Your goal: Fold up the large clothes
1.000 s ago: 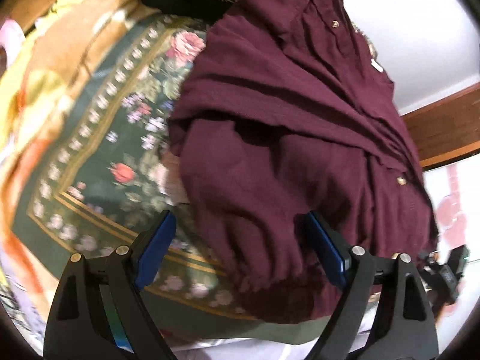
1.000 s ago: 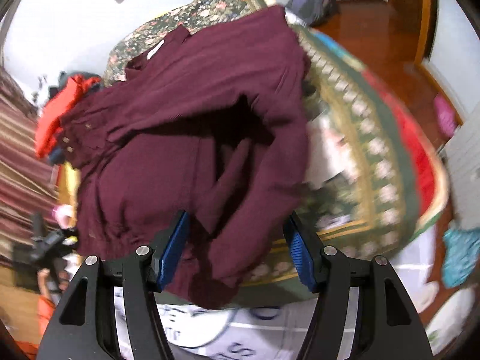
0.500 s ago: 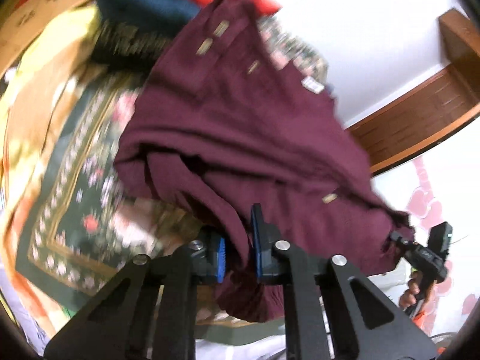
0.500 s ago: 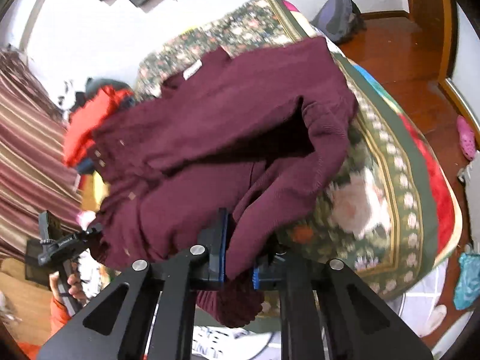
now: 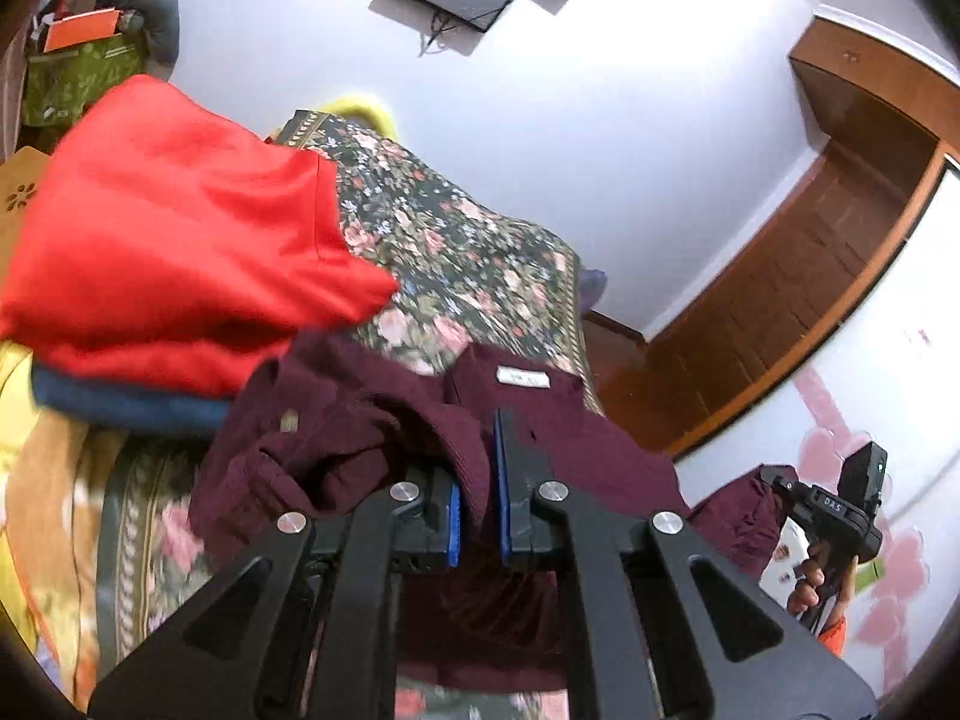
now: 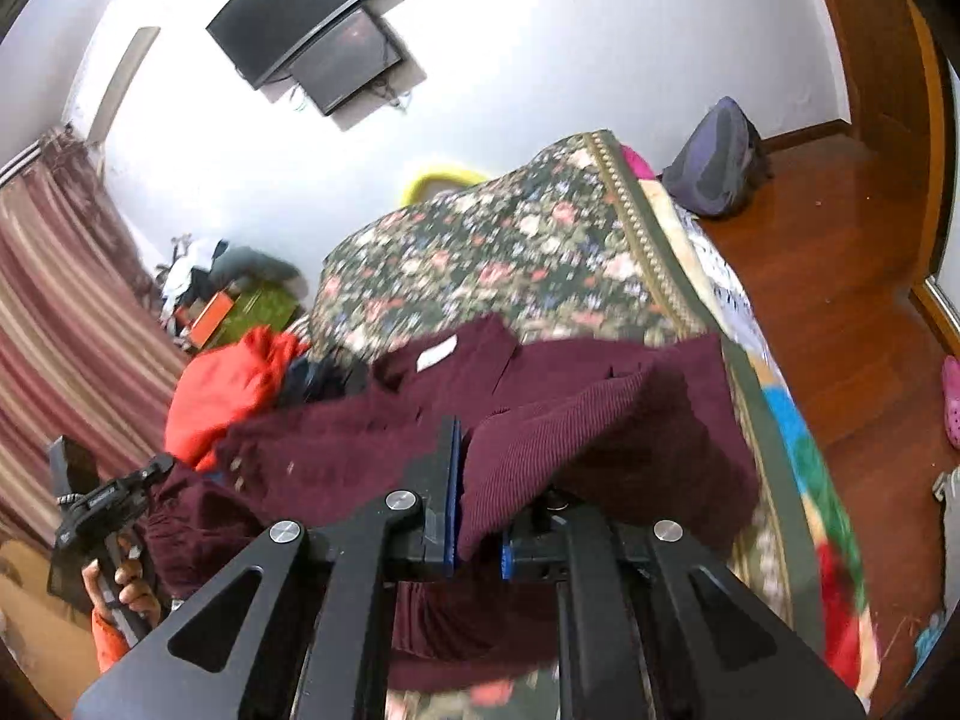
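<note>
Maroon ribbed button shirt [image 5: 336, 450] lies bunched on near part of floral bedspread [image 5: 468, 264]. Red garment [image 5: 174, 252] sits left of it, atop folded blue fabric [image 5: 120, 405]. Grey backpack [image 6: 714, 162] on wooden floor [image 6: 840, 312], right of bed. Two dark wall-mounted screens [image 6: 318, 42] hang behind bed.

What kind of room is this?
Probably a bedroom: a bed under a floral bedspread, wall-mounted TV, striped curtains, and a pile of clothes.
</note>
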### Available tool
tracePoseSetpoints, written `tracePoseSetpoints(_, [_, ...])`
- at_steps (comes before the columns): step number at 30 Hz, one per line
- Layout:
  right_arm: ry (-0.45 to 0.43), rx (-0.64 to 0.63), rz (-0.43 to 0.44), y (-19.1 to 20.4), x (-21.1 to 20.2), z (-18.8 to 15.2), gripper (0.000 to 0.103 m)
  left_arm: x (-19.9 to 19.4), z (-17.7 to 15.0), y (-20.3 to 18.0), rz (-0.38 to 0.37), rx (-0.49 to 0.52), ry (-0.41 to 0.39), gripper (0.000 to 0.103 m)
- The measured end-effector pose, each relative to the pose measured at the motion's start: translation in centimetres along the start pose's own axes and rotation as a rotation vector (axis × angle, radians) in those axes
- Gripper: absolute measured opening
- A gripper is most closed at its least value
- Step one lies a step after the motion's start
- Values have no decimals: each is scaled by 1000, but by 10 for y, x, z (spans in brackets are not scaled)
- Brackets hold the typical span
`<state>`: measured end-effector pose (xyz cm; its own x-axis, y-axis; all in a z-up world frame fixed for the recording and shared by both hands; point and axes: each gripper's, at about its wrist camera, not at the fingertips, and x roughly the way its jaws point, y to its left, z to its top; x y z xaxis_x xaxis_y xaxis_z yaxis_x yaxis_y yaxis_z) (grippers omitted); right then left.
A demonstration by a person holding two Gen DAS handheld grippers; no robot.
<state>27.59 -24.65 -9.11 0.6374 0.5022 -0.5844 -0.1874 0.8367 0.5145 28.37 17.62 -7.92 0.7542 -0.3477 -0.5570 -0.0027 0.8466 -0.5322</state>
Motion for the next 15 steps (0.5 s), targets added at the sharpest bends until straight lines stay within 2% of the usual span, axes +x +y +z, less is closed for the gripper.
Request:
tracePoseSetpoints(2, [9,21,-20,-11,22,11,9,20,12,7,8,-27,10,8])
tracePoseSetpoints(5, [30,24,-87,-25,49,19,9,45,21,16,58,-41,24,8])
tracePoseSetpoints(9, [83,49,-131,-43,82,24,9,80,28,25,112,-29,68,9])
tracePoseSetpoints(12, [135,49,-169,-50,102,24,9,96,28,23,129,2,115,22])
tracePoseSetpoints(14, [153,23,-187,-47,106,23,9,100,26,16,124,40,128,43])
tracePoseSetpoints(15, [157,4,-205,-44,106,23,9,99,23,13,125,57,130,48])
